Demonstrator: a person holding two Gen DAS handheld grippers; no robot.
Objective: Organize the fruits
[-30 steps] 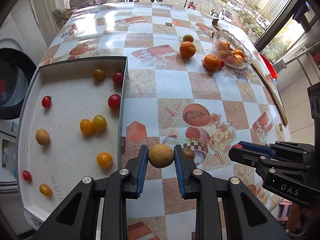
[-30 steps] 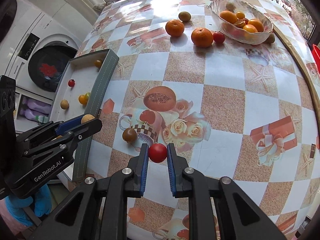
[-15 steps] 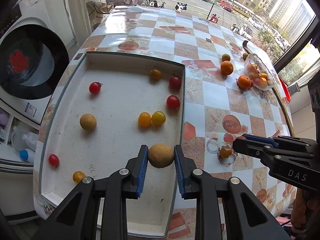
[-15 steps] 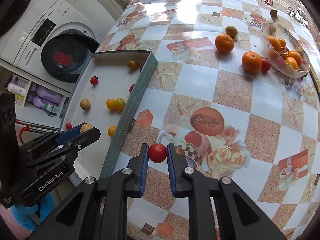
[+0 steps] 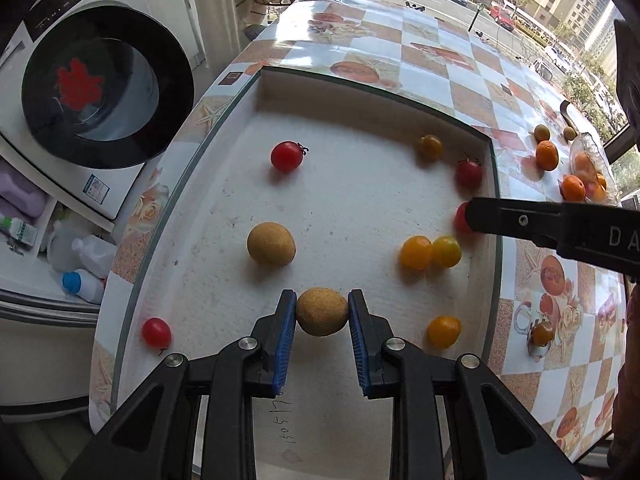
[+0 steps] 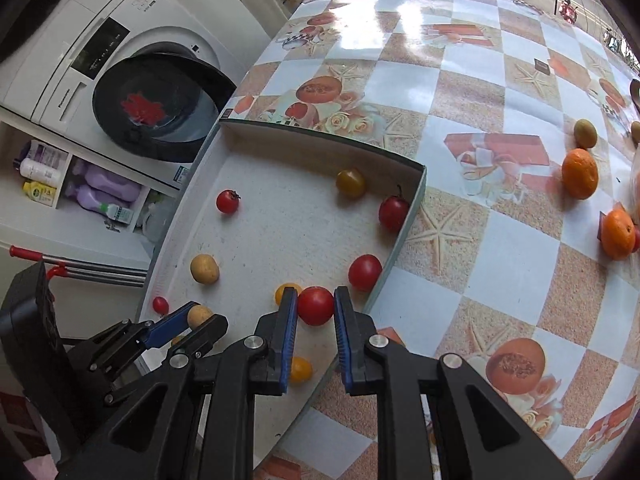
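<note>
My left gripper (image 5: pixel 322 312) is shut on a tan round fruit (image 5: pixel 322 312) and hangs over the near part of the white tray (image 5: pixel 360 92). My right gripper (image 6: pixel 315 306) is shut on a red cherry tomato (image 6: pixel 315 306) above the tray's right edge (image 6: pixel 404 236). Several red, yellow and tan small fruits lie loose in the tray, among them a tan fruit (image 5: pixel 271 244) and a red tomato (image 5: pixel 286 156). From the right wrist view the left gripper (image 6: pixel 192 320) shows at lower left with its tan fruit (image 6: pixel 199 314).
Two oranges (image 6: pixel 580 173) (image 6: pixel 618 234) and a green-brown fruit (image 6: pixel 585 133) lie on the patterned tablecloth at the far right, near a glass bowl (image 5: pixel 588 160) of fruit. One small brown fruit (image 5: pixel 542 334) sits on the cloth right of the tray. A washing machine (image 6: pixel 120 80) stands left of the table.
Both grippers have moved left from over the tablecloth to over the tray, each still holding its fruit. The tray now fills most of both views.
</note>
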